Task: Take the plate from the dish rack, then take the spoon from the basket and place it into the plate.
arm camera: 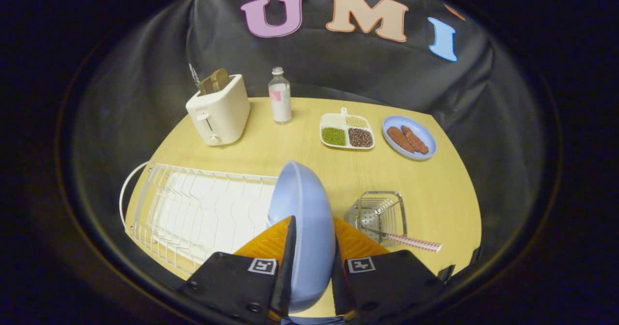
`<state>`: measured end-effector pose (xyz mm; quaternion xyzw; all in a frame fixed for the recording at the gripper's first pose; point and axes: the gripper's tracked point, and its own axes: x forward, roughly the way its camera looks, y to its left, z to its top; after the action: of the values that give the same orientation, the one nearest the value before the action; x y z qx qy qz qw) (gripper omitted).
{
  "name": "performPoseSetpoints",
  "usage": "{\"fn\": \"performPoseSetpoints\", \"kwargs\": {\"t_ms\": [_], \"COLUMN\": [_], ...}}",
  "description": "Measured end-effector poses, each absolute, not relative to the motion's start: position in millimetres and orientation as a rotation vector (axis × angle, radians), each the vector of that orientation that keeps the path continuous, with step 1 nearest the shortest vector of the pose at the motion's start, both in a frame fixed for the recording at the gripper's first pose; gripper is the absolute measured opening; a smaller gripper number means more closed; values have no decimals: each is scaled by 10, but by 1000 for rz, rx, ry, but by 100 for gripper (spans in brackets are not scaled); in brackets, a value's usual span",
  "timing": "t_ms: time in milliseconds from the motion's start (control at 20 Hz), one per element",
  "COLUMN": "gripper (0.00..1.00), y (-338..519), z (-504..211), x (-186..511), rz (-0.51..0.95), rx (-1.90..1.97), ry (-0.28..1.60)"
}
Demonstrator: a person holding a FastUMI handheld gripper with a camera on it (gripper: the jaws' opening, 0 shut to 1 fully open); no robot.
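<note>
To the left of the gripper (312,247) the white wire rack (193,214) lies on the table (309,165), its slots bare as far as I can see. Beyond it, further left and back, stands a cream toaster (220,112), with a small bottle (280,96) beside it.

Dead centre, the gripper is clenched on the plate (304,228): both orange fingers (271,243) press on it, one on each face, and the plate stands on edge between them, rising up past the fingertips. It appears lifted just right of the rack's end. It looks like pale blue plastic or melamine, so I'd judge it light and stiff, not likely to flex, but smooth and glossy enough to slide or pivot in the grip if tilted quickly. The hold is near the rim, low on the plate, which seems a fair place; most of the plate hangs forward of the fingers, so it could swing when laid flat.

Just right of the gripper sits the wire basket (379,214), and the spoon (411,241) leans out of it, its handle, patterned red and white, pointing right and lying over the basket's near edge. It looks thin, light and rigid; the handle is the obvious place to pinch, though it is narrow and may twist.

Further ahead and right are a divided tray (346,131) of beans and grains and a blue dish (409,137) holding two brown pieces of food.
</note>
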<state>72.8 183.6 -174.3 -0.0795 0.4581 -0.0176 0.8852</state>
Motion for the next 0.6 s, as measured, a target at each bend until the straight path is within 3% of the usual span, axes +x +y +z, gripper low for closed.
{"fn": "performPoseSetpoints", "kwargs": {"t_ms": [200, 600], "gripper": [33, 33], "y": [1814, 1889], "z": [-1584, -1397], "x": [776, 822], "rz": [-92, -129], "rx": [-233, -412], "ry": [935, 922]}}
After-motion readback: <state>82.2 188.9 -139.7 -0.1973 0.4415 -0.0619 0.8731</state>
